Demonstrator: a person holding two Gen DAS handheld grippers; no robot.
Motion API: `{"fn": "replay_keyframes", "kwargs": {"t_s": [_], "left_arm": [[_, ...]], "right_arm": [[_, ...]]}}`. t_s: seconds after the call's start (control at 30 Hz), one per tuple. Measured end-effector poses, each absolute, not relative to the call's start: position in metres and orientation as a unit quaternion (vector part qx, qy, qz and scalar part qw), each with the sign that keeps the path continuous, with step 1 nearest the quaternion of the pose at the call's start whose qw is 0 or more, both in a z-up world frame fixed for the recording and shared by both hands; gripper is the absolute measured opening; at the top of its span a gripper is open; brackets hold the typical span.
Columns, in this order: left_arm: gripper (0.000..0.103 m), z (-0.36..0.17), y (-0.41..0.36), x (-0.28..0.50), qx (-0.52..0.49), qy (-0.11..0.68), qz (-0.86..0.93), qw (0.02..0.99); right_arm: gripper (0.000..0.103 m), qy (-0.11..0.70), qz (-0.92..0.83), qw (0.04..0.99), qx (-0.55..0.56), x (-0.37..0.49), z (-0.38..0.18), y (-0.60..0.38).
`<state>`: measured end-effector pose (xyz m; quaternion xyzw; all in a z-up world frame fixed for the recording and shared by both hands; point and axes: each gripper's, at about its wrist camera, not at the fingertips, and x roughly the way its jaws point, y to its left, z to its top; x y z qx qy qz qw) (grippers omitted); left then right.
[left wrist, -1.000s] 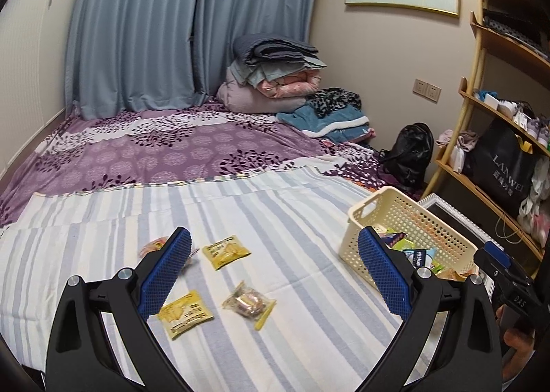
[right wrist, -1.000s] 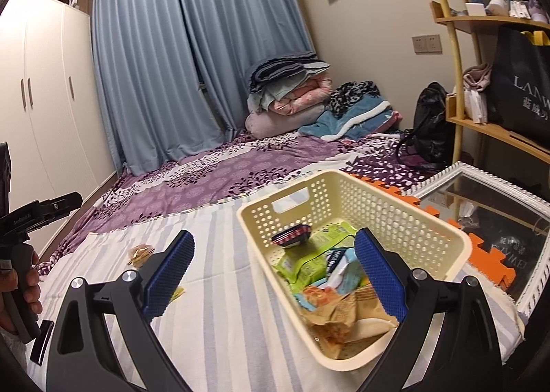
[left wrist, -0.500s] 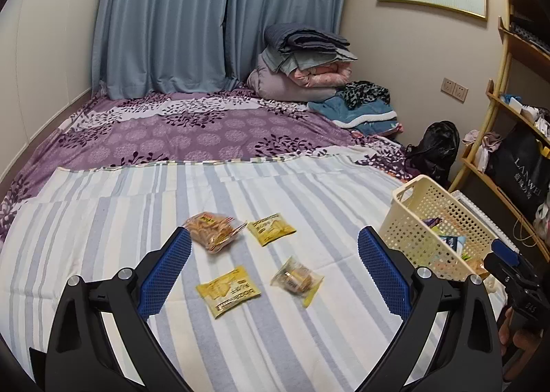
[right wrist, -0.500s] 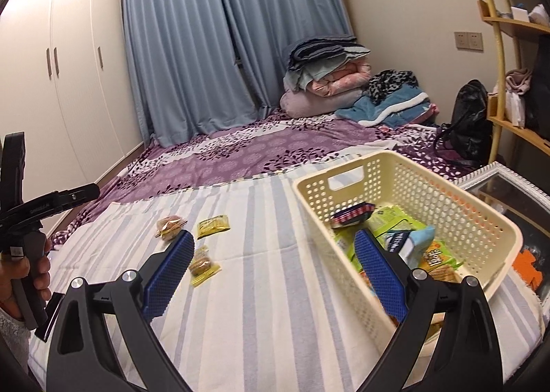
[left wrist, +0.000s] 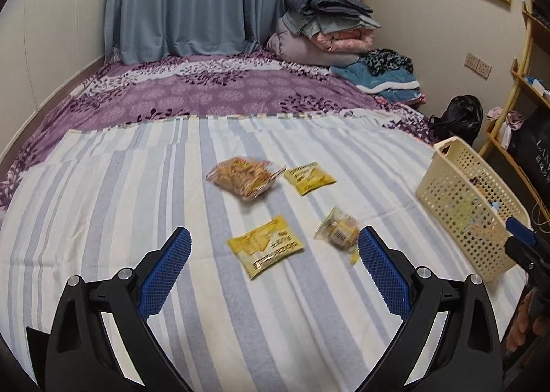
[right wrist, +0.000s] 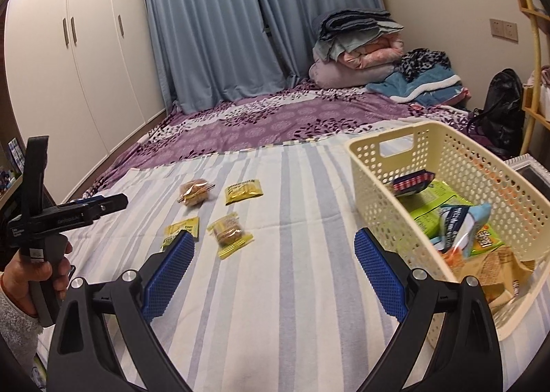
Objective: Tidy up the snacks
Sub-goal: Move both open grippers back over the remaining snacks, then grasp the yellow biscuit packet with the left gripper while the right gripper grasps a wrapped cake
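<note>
Ahead, yellow packet [left wrist: 266,246] lies between left gripper's [left wrist: 273,266] wide-spread, empty fingers [left wrist: 165,268].

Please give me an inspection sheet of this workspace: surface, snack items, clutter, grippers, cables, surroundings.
Surface: striped sheet over a purple floral bedspread.
Job's things: four snack packets loose on the sheet; cream basket holding several snacks.
Clutter: nothing seen on the sheet.
Grippers: left gripper and right gripper both open, empty.
Cables: nothing seen clearly.
Surroundings: folded bedding pile, blue curtains, white wardrobe, black bag.
</note>
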<state>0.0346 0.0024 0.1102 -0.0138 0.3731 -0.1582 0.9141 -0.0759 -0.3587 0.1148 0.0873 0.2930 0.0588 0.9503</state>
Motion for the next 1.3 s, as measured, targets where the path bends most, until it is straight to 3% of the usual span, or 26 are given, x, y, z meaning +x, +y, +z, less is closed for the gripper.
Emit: {"fn": "replay_keyframes", "kwargs": {"t_s": [0.67, 1.3], "left_arm": [[0.099, 0.028, -0.002, 0.072, 0.051, 0.453, -0.143, 0.878], [0.099, 0.005, -0.021, 0.119, 0.073, 0.47, -0.148, 0.867]], "right_arm": [[0.094, 0.348, 0.095, 0.93, 0.072, -0.046, 0.082, -0.326], [0.094, 0.378, 0.095, 0.918, 0.074, -0.022, 0.06, -0.323]]}}
